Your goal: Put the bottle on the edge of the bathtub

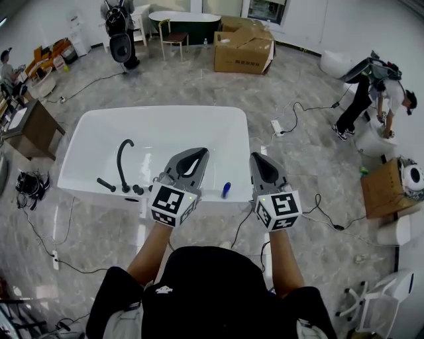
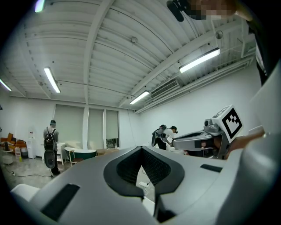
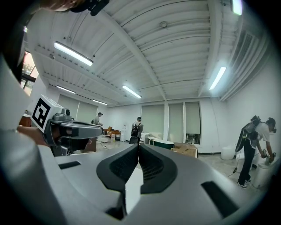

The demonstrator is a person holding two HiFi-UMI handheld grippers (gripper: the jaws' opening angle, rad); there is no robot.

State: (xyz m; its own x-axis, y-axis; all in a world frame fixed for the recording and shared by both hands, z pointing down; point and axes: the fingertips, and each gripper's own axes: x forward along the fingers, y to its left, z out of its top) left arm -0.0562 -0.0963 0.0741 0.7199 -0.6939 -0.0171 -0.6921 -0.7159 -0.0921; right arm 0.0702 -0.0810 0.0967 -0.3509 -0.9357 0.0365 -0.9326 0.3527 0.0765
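A small blue bottle (image 1: 226,190) rests at the near rim of the white bathtub (image 1: 86,122), between my two grippers and held by neither. My left gripper (image 1: 198,154) hovers over the tub's near side, just left of the bottle, jaws together and empty. My right gripper (image 1: 257,159) hangs to the bottle's right, past the tub's right end, also shut with nothing in it. Both gripper views point up across the room: the left gripper (image 2: 141,148) and the right gripper (image 3: 138,145) show closed, empty jaws, and the bottle is out of sight there.
A black faucet (image 1: 122,162) with knobs stands on the tub's near left rim. Cables and a power strip (image 1: 277,126) lie on the floor to the right. Cardboard boxes (image 1: 242,46), a second tub (image 1: 183,16) and a person (image 1: 371,93) are farther off.
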